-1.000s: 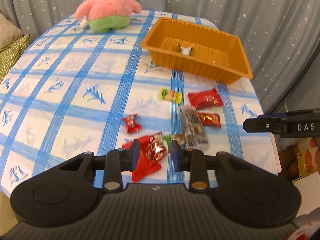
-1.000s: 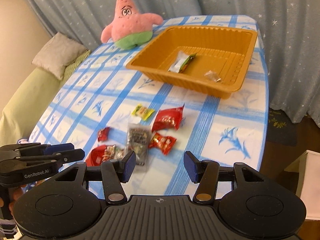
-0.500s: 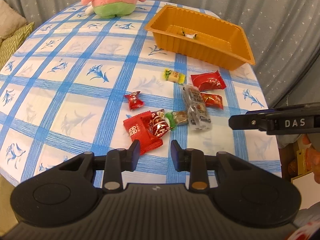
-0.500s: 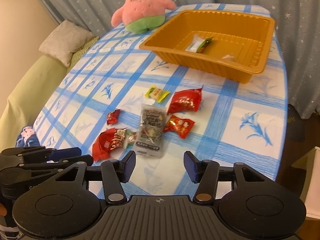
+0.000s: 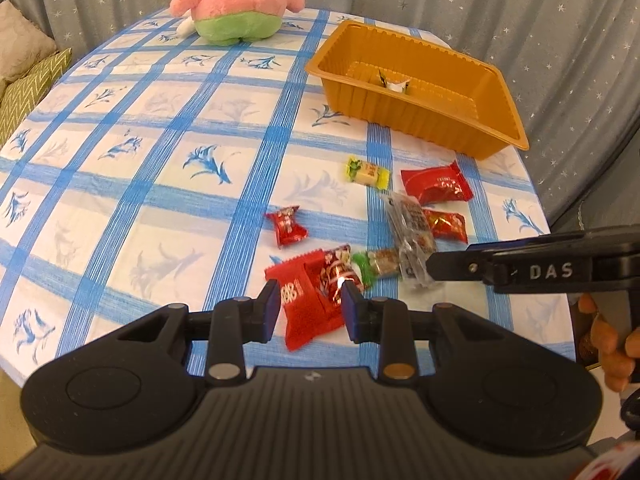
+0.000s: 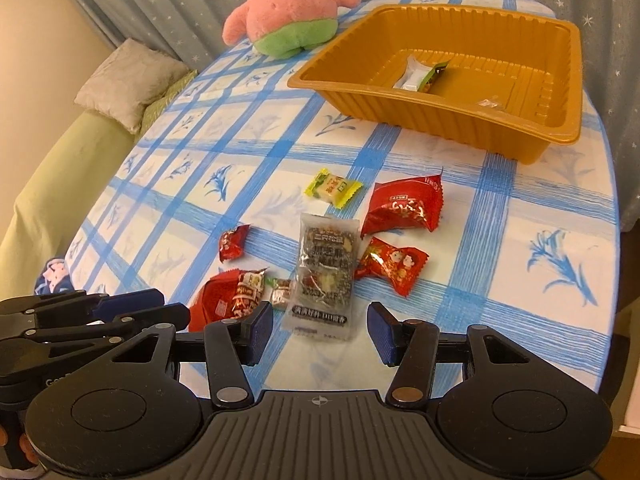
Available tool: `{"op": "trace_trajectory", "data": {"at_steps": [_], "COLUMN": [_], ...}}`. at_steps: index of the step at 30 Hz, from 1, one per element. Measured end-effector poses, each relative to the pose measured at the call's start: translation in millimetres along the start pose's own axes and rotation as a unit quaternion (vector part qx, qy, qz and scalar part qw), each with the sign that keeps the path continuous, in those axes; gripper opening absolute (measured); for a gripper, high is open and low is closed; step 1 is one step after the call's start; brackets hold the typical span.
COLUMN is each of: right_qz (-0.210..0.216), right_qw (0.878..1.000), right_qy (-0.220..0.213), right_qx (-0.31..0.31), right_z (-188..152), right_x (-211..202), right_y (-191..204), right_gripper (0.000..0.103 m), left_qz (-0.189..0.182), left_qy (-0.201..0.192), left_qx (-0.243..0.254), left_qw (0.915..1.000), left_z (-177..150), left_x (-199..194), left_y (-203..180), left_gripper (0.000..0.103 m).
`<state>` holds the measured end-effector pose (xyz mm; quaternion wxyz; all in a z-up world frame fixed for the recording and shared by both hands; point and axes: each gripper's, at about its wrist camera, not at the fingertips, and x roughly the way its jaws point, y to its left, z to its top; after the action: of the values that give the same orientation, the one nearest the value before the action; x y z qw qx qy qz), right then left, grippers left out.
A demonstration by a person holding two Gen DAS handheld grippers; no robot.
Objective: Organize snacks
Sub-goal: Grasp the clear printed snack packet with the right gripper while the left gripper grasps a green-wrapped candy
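Observation:
Several wrapped snacks lie in a cluster near the table's right edge. My left gripper (image 5: 310,308) hovers open and narrow over a flat red packet (image 5: 304,304) that lies on the cloth with a shiny candy (image 5: 334,272) on it. My right gripper (image 6: 320,332) is open, and a clear packet with a dark bar (image 6: 326,276) lies just ahead of its fingers. Around the clear packet are two red packets (image 6: 406,208) (image 6: 394,266), a yellow-green candy (image 6: 334,188) and a small red candy (image 6: 233,242). The orange tray (image 6: 400,108) behind holds a white-green packet (image 6: 418,74).
A pink plush star (image 5: 236,4) sits at the table's far side. Cushions (image 6: 128,80) lie on a green couch to the left. The table edge runs close to the right of the snacks, with star-patterned curtains behind. A person's hand (image 5: 608,344) holds the right gripper.
The right gripper has come forward and down toward the snacks, and its tip now reaches the clear packet in the left wrist view. Both jaws keep the same width.

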<state>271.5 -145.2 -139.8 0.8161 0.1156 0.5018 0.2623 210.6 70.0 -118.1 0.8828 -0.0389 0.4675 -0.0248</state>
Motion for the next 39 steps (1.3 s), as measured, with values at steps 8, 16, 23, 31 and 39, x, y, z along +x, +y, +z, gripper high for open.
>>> {"op": "trace_trajectory", "data": {"at_steps": [8,16,23,31,39], "right_qz": [-0.008,-0.016,-0.026,-0.023,-0.022], "right_qw": [1.000,0.999,0.999,0.999,0.998], "right_qy": [-0.001,-0.005,-0.011,-0.029,-0.049], "right_qx": [0.017,0.031,0.022,0.007,0.026], "right_z": [7.0,14.6,17.8,17.9,18.1], "right_x": [19.5,34.5,39.2,24.3,-5.3], "right_y": [-1.2,-1.6,0.5,2.2,-7.4], "right_gripper": [0.053,0.053,0.039,0.037,0.037], "left_qz": [-0.007,-0.014,-0.027,-0.055,-0.082], "left_qy": [0.005,0.012,0.017,0.020,0.032], "left_qx": [0.008,0.019,0.036,0.074,0.144], "left_qw": [0.9999,0.9997,0.9988,0.9955,0.9858], "left_z": [10.1,18.1,23.1,26.5,22.5], "left_x": [14.3,24.6,30.3,36.5,47.0], "left_y": [5.4,11.3,10.0,-3.1,-30.1], "left_gripper": [0.029,0.029,0.029,0.029,0.033]}}
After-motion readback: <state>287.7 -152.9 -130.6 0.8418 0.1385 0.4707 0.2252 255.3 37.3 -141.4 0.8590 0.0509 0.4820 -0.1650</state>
